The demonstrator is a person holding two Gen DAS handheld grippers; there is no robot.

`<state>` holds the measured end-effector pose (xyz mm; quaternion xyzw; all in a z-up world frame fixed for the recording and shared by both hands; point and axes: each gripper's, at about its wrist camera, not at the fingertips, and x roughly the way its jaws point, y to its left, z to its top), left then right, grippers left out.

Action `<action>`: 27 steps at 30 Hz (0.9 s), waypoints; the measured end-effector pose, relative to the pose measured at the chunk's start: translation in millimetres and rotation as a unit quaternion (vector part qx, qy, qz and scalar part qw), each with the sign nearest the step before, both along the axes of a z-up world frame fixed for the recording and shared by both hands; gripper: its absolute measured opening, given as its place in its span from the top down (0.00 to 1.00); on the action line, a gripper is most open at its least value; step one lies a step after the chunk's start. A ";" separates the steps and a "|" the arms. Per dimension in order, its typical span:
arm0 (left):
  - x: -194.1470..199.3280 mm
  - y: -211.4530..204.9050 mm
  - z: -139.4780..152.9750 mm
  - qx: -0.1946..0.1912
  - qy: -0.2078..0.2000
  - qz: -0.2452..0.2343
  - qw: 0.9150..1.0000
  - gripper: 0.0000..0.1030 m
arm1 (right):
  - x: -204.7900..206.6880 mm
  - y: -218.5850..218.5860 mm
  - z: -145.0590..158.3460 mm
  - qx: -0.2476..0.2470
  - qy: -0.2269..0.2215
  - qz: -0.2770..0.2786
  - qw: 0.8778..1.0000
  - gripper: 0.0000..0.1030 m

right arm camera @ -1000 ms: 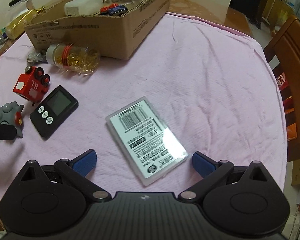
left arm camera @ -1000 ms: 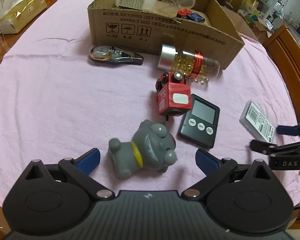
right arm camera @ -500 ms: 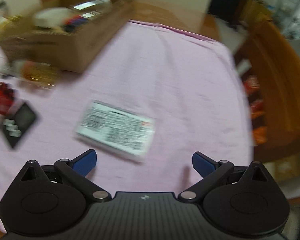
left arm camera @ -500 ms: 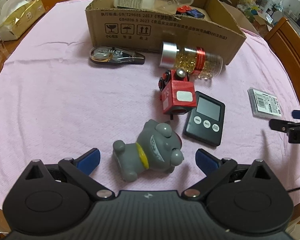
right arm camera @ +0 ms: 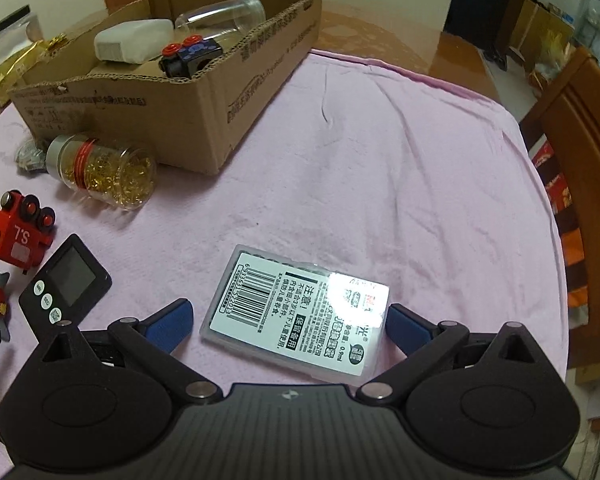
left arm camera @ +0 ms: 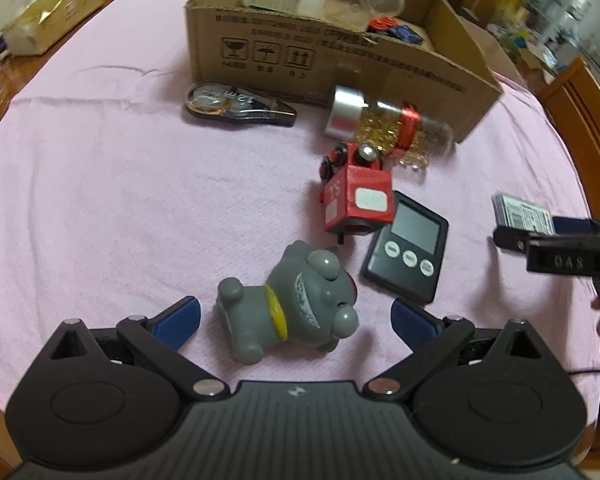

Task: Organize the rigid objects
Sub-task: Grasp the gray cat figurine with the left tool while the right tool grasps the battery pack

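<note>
Left wrist view shows the left gripper (left arm camera: 294, 318) with its blue fingers spread apart on both sides of the grey toy dog (left arm camera: 290, 314), which lies on its side on the pink cloth (left arm camera: 120, 200), near the red toy train (left arm camera: 355, 196) and the black timer (left arm camera: 405, 246). Right wrist view shows the right gripper (right arm camera: 288, 324) also wide apart around the clear plastic case (right arm camera: 300, 314), flat on the cloth and not squeezed; the cardboard box (right arm camera: 204, 112) stands behind with several things inside
</note>
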<state>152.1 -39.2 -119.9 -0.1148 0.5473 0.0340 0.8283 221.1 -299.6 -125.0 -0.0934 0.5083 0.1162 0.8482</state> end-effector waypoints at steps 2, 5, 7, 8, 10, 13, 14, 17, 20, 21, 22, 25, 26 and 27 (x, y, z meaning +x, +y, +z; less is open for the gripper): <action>1.3 -0.6 -0.2 0.007 0.003 0.014 1.000 0.05 | -1.0 2.7 2.1 -0.006 -0.003 0.002 1.000 0.00; 2.8 1.2 -1.6 0.002 0.003 0.031 1.000 0.16 | -2.4 6.4 1.9 -0.014 -0.005 0.006 1.000 0.00; 3.8 2.5 -0.2 0.001 -0.002 0.037 0.999 0.23 | -2.8 8.8 0.8 -0.017 -0.006 0.009 1.000 0.00; 4.3 2.7 0.7 0.004 -0.005 0.036 0.999 0.26 | -2.3 9.2 0.5 -0.016 -0.005 0.009 1.000 0.00; 5.2 3.4 1.0 0.001 -0.006 0.033 0.999 0.26 | -2.7 9.5 1.6 -0.009 -0.005 0.005 1.000 0.00; 5.8 2.2 1.0 0.010 -0.014 0.002 1.000 0.27 | 0.0 10.9 0.9 0.009 0.003 0.015 1.000 0.00; 6.0 1.5 1.7 0.018 -0.018 -0.015 1.000 0.27 | 0.5 11.9 0.1 0.013 0.005 0.020 1.000 0.00; 6.1 -1.9 4.7 0.059 -0.033 -0.086 0.994 0.27 | 0.2 14.3 0.2 0.030 0.012 0.040 0.999 0.00; 5.8 -1.3 4.7 0.086 -0.043 -0.127 0.987 0.26 | -0.7 17.3 -1.4 0.029 0.014 0.048 0.998 0.00; 6.3 -0.7 4.3 0.088 -0.044 -0.130 0.987 0.25 | -0.7 18.6 -2.7 0.027 0.015 0.047 0.998 0.00; 6.4 0.1 3.8 0.088 -0.044 -0.128 0.987 0.25 | -1.1 19.7 -3.2 0.025 0.012 0.046 0.999 0.00; 6.7 0.9 2.3 0.082 -0.045 -0.107 0.990 0.24 | 0.7 25.7 -5.8 0.014 0.008 0.040 0.999 0.00; 6.5 0.5 1.7 0.082 -0.043 -0.100 0.991 0.21 | 1.0 27.5 -6.3 0.011 0.007 0.037 0.999 0.00; 6.3 0.8 1.3 0.083 -0.040 -0.094 0.991 0.18 | 0.9 27.8 -6.1 0.010 0.006 0.034 0.999 0.00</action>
